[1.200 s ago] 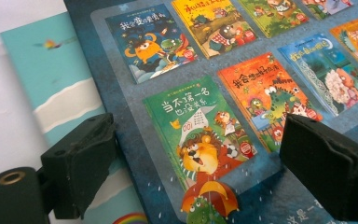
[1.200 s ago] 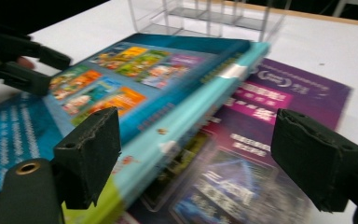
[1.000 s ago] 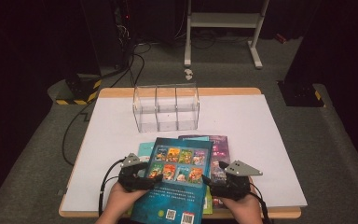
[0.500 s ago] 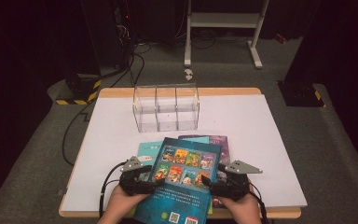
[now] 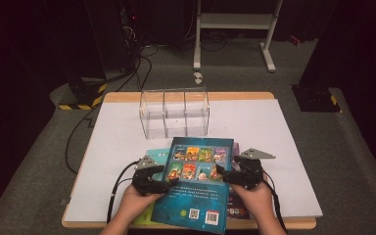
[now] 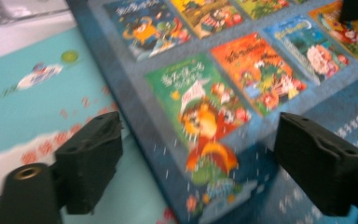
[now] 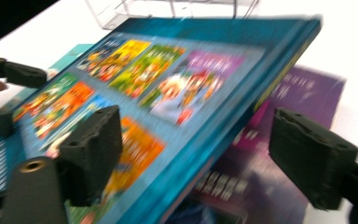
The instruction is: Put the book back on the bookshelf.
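A blue picture book [image 5: 198, 181] with small cover pictures hangs tilted over the table's front edge, on top of a teal book [image 5: 157, 154] and a purple book [image 5: 235, 210]. My left gripper [image 5: 169, 182] is at its left edge and my right gripper [image 5: 221, 174] at its right edge. In the left gripper view the blue book's [image 6: 205, 107] edge runs between the jaws of the gripper [image 6: 198, 140], with gaps on both sides. The right gripper [image 7: 196, 135] likewise straddles the blue book's [image 7: 168, 93] raised edge above the purple book [image 7: 284, 140]. Both pairs of jaws have just been opening around that book.
A clear three-compartment organiser [image 5: 175, 112] stands behind the books on the white table sheet [image 5: 274, 127]. The teal book [image 6: 37, 102] lies under the blue one's left side. My left gripper [image 7: 9, 70] appears far left in the right gripper view. Cables and a metal stand sit beyond the table.
The blue book has turned a little clockwise and shifted right and away from the person. The right gripper moved with its edge; the left hand stayed nearly in place.
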`<state>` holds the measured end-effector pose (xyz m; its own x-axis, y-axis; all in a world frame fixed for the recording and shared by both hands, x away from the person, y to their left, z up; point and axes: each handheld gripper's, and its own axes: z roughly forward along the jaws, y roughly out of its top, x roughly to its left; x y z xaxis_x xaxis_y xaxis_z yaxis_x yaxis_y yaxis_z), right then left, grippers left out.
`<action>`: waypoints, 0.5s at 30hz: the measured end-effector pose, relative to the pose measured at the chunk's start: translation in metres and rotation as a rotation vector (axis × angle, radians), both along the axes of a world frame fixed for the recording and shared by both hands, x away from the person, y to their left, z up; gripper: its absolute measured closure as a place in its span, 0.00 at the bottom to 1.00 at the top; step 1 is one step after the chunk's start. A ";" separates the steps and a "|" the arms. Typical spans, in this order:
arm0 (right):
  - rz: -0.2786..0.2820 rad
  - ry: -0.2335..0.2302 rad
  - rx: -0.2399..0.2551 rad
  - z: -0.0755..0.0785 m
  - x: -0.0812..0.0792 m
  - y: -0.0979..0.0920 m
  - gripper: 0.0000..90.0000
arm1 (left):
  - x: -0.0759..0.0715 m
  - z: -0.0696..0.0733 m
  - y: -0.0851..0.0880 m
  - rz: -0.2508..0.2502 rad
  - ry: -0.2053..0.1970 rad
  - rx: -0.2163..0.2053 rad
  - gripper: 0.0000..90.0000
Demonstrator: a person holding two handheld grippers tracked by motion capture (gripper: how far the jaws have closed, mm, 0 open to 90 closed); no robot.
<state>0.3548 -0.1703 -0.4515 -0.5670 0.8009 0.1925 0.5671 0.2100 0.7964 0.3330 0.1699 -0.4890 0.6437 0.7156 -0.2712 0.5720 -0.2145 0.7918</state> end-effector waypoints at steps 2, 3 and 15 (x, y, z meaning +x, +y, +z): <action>0.021 0.002 0.024 -0.005 -0.013 0.001 0.16 | -0.005 0.001 0.001 -0.026 0.006 0.007 0.16; 0.027 -0.003 0.031 -0.007 -0.019 0.002 0.16 | -0.007 0.001 0.002 -0.032 0.009 0.009 0.16; 0.046 -0.003 0.022 -0.005 -0.030 0.011 0.29 | -0.012 0.000 -0.003 -0.017 -0.007 -0.002 0.18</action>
